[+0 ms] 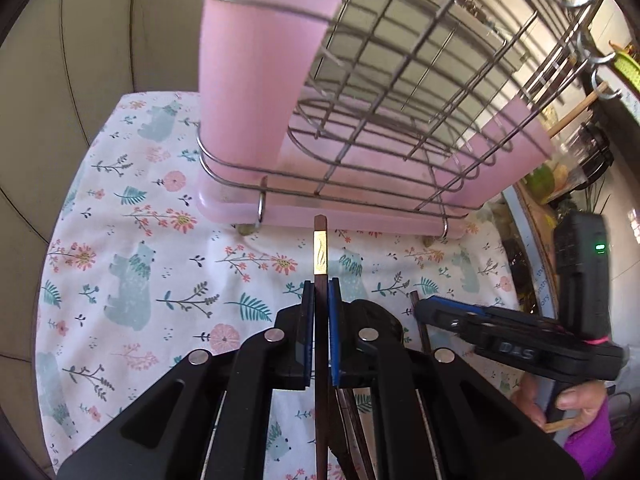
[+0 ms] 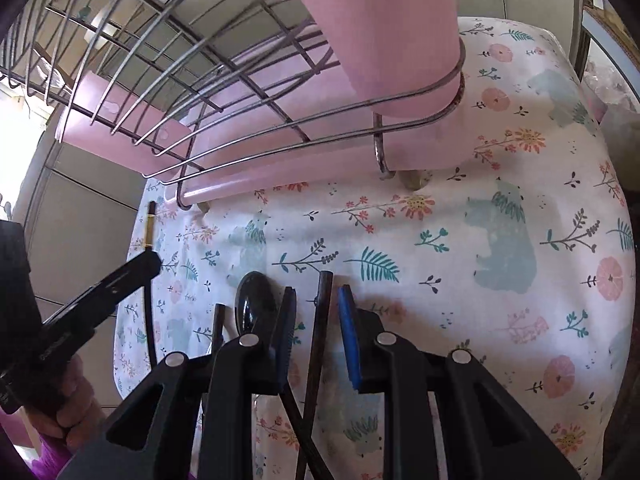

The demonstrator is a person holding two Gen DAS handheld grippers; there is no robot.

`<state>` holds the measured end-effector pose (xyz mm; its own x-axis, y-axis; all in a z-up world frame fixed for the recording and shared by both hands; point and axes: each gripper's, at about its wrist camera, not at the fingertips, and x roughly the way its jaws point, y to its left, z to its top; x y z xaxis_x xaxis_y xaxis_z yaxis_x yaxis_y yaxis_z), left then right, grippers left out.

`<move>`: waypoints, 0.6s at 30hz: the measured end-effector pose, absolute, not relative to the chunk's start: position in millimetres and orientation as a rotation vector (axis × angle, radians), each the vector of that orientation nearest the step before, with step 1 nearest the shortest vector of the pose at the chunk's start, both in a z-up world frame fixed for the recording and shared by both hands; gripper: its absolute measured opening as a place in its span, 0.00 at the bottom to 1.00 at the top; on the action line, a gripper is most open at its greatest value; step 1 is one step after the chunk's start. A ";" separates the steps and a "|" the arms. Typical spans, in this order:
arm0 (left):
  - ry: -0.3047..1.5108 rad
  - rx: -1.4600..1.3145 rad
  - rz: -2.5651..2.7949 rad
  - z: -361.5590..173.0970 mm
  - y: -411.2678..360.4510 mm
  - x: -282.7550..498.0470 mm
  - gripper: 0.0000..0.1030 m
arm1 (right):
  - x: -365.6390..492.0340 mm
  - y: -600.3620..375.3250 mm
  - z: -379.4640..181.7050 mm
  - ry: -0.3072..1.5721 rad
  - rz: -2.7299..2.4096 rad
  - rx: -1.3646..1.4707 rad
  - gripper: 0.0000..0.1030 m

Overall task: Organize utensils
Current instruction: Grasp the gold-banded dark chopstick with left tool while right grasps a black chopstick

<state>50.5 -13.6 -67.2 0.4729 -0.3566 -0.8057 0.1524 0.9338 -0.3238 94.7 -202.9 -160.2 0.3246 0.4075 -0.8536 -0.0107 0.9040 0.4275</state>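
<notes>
The chopstick (image 1: 320, 256) I am sorting, dark wood with a gold band near its end, is clamped between the blue pads of my left fingers (image 1: 321, 294), its end pointing toward the foot of the drying rack (image 1: 360, 184) and lifted off the flowered cloth (image 1: 140, 248). I hold it lengthwise along the fingers, I think, so it can be tipped upright and dropped into the pink holder (image 1: 256, 72) at the rack's corner, where a pale wooden stick already stands. The left fingers are pressed together on the stick with no gap showing. My right fingers (image 2: 318, 300) stand partly apart, and a second dark chopstick (image 2: 320, 320) runs up the gap between them. It looks close to the pads, but I judge they are not yet pressing on it, since cloth shows on either side. Just beside the right fingers a dark spoon (image 2: 254, 304) lies bowl up on the cloth, with another thin dark stick (image 2: 218, 324) next to it, so several utensils still wait on the table (image 2: 520, 240). The wire rack with its pink tray stands just beyond all of them, near enough for both hands to reach.
</notes>
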 end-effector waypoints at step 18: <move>0.932 -0.266 -0.316 -35.3 13.1 36.9 0.06 | 83.8 -194.7 -142.3 1.115 0.271 0.362 0.07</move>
